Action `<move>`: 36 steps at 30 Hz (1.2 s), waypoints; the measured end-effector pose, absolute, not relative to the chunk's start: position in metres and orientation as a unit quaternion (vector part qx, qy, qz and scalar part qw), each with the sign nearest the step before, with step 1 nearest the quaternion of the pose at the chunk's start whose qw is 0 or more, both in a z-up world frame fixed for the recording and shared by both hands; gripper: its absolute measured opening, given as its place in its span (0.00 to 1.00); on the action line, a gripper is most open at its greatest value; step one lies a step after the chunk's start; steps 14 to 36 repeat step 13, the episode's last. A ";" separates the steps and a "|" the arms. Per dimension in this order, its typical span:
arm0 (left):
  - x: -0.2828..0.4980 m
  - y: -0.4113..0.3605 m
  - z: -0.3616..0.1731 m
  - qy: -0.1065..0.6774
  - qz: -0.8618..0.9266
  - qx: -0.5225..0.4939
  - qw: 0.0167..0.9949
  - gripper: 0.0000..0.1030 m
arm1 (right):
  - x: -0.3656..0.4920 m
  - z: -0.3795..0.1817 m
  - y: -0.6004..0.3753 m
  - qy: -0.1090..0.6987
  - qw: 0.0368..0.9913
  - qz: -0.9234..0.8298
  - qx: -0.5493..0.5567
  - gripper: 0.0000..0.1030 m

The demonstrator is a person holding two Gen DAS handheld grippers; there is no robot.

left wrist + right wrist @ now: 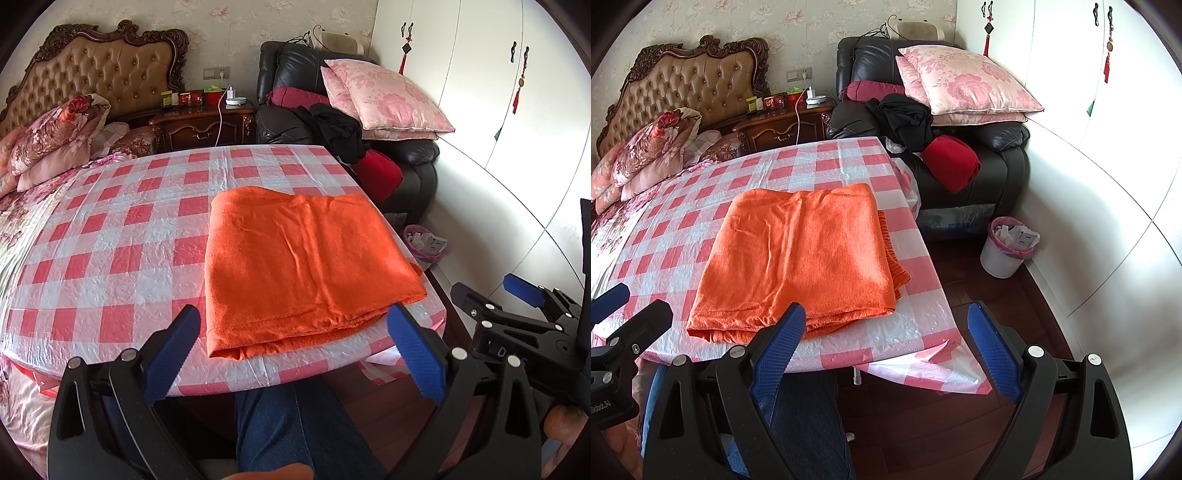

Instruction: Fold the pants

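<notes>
Bedroom table [122,229] in red-and-white check, orange pants [303,266] folded flat upon it.

Folded into a rectangle, the pants lie near the table's front right corner, their near hem close to the front edge. Both grippers hang off that edge, spread wide and holding nothing: the left gripper [295,354] straddles the hem, while the right gripper [890,350] sits just beyond the pants' right side.
</notes>
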State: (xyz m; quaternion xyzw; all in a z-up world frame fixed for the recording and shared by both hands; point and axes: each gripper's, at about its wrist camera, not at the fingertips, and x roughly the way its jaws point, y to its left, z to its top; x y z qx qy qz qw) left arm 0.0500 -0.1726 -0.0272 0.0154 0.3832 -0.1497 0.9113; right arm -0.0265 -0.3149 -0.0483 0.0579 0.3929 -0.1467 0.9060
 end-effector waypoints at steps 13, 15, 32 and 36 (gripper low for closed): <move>0.071 -0.085 -0.010 0.329 -0.173 -0.060 0.926 0.98 | -0.025 -0.053 -0.311 0.381 0.906 -0.166 0.079 0.84; 0.071 -0.085 -0.010 0.329 -0.173 -0.060 0.926 0.98 | -0.025 -0.053 -0.311 0.381 0.906 -0.166 0.079 0.84; 0.071 -0.085 -0.010 0.329 -0.173 -0.060 0.926 0.98 | -0.025 -0.053 -0.311 0.381 0.906 -0.166 0.079 0.84; 0.071 -0.085 -0.010 0.329 -0.173 -0.060 0.926 0.98 | -0.025 -0.053 -0.311 0.381 0.906 -0.166 0.079 0.84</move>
